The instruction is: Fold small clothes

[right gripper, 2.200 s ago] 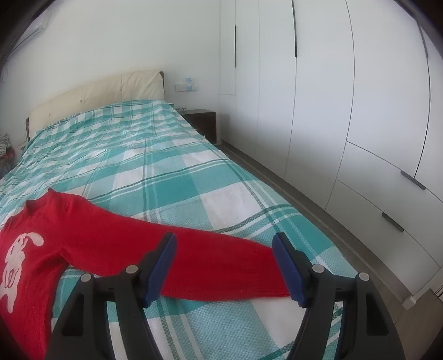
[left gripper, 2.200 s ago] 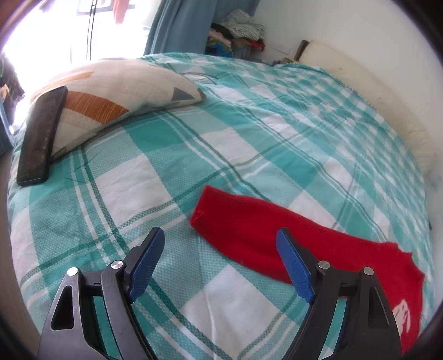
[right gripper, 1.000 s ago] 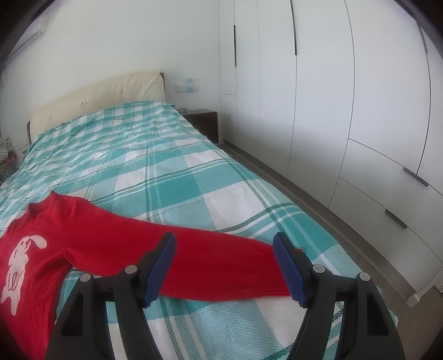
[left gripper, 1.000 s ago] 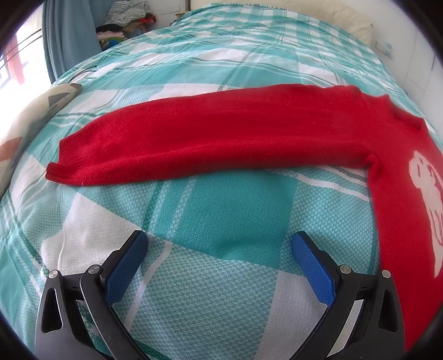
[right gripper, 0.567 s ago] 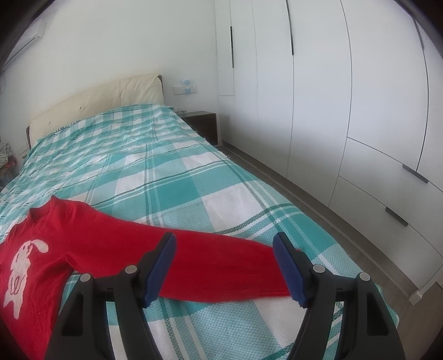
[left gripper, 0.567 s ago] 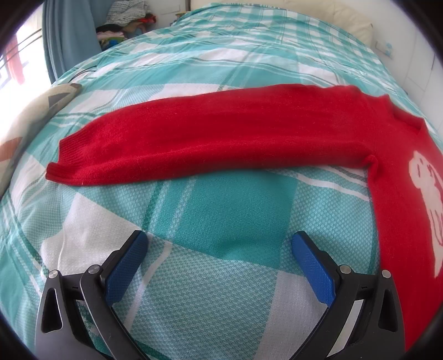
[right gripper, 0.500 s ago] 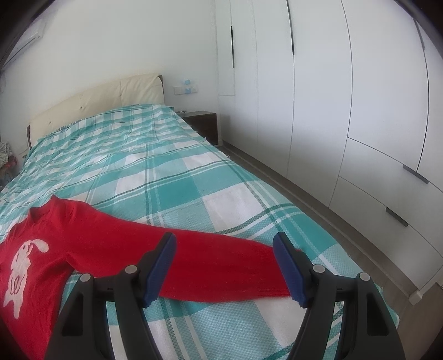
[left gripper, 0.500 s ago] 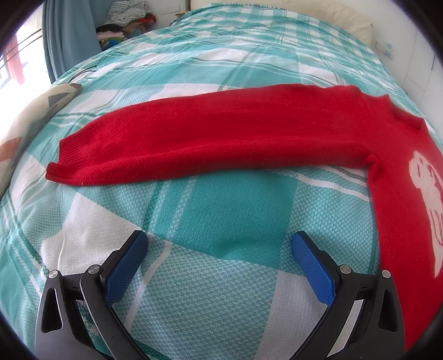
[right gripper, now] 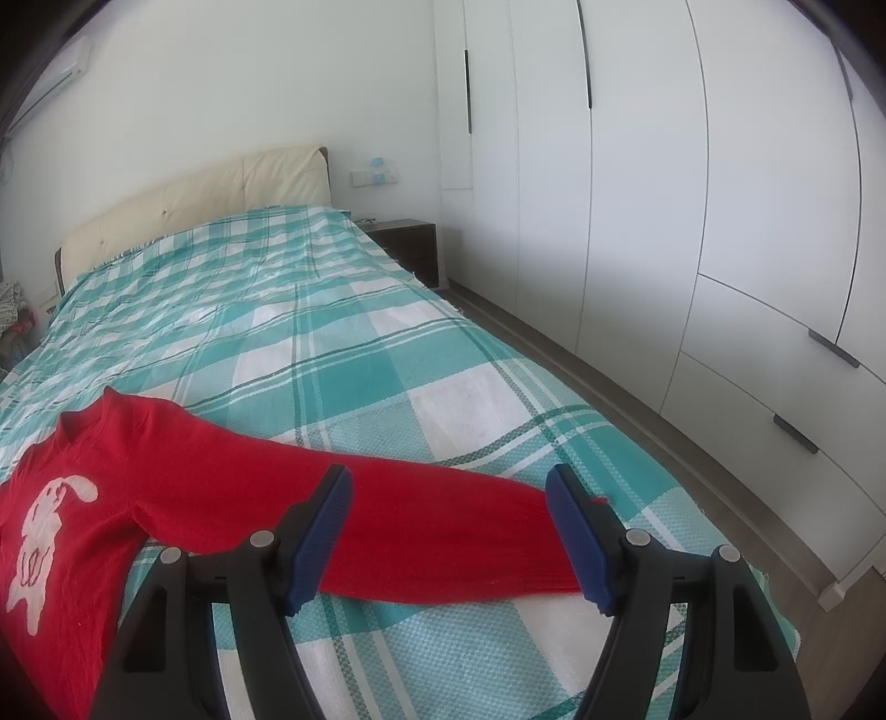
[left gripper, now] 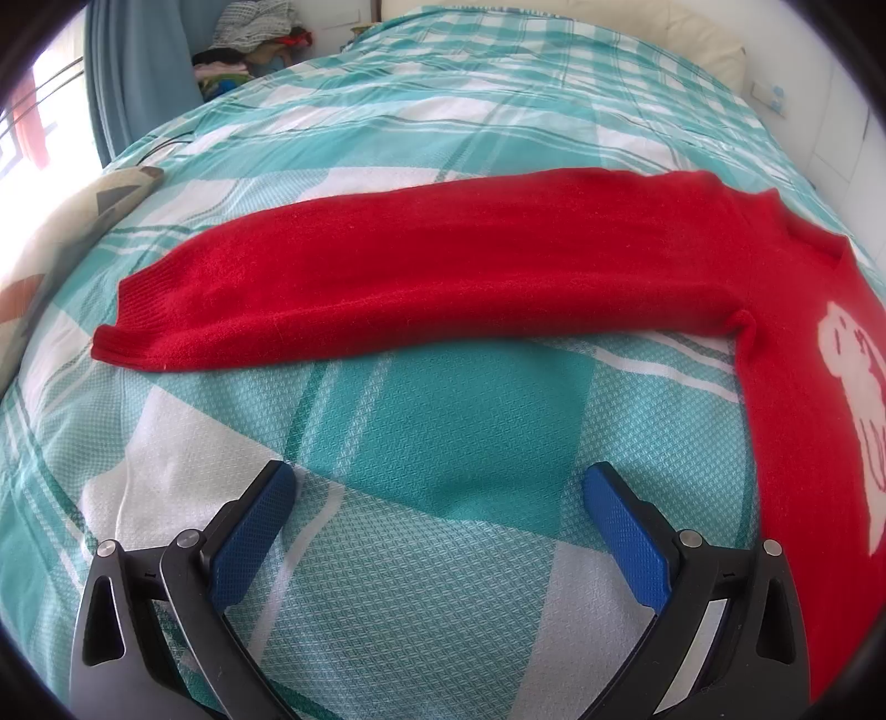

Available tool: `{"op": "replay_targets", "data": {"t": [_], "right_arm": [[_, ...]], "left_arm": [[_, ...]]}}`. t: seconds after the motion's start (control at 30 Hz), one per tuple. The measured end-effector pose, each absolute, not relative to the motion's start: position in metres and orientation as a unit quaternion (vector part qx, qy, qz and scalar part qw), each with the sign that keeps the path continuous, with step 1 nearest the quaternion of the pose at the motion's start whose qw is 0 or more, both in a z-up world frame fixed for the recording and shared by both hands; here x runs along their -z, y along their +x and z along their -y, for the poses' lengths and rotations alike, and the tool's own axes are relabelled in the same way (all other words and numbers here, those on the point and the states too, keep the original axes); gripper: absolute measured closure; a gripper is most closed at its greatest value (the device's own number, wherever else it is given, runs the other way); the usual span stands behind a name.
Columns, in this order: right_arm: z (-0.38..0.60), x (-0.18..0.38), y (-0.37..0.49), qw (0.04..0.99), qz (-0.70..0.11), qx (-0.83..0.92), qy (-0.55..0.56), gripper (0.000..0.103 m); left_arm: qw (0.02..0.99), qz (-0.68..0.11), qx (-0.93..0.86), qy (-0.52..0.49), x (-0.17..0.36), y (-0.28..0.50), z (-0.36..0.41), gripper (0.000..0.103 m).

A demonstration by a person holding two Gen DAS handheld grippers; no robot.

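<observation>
**Red sweater spread flat on the checked bed, both claws held apart over it**

Left wrist view: the red sweater [left gripper: 443, 260] lies flat on the bed [left gripper: 443, 432], which is covered in a teal-and-white checked spread. One sleeve stretches out sideways from the sweater's body, its ribbed cuff [left gripper: 130, 321] at the end farthest from the body. The body itself lies at the picture's right edge and carries a white animal figure [left gripper: 853, 399]. The left claw [left gripper: 437, 487] hangs over bare bedspread on the near side of the sleeve, its blue pads [left gripper: 252, 531] standing wide apart with nothing between them and not touching the sweater. Beyond the cuff end of the sweater, a patterned pillow [left gripper: 50, 249] rests at the bed's edge, and farther off a blue curtain [left gripper: 138, 72] and a heap of clothes [left gripper: 249, 27] show.

Right wrist view: the sweater's [right gripper: 221, 498] other sleeve runs from the body toward the bed's [right gripper: 310, 332] side nearest the white wardrobe [right gripper: 692, 194]. The right claw [right gripper: 448, 487] hovers above that sleeve, fingers spread, with the sleeve seen between the blue pads [right gripper: 318, 531] but not pinched. The white animal figure [right gripper: 44, 520] lies on the sweater's body. Behind the sweater, a cream headboard [right gripper: 194, 205] and a dark nightstand [right gripper: 410, 243] stand at the head of the bed.
</observation>
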State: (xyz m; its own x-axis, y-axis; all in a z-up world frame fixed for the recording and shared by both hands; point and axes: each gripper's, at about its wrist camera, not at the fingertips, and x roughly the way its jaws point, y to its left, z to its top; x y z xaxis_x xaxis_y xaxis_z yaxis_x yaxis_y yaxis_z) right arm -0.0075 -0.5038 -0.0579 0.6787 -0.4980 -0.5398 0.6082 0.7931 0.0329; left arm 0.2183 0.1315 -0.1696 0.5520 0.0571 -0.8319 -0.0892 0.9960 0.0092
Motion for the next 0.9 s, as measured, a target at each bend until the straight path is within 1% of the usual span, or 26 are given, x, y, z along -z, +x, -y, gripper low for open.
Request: {"op": "replay_targets", "data": {"t": [0.9], "right_arm": [[0.4980,0.0577,-0.0096,0.911,-0.257,0.304,0.105,0.031]], "left_arm": [[0.881,-0.471,-0.042,-0.017,0.1697,0.2184,-0.1316,0.000]]}}
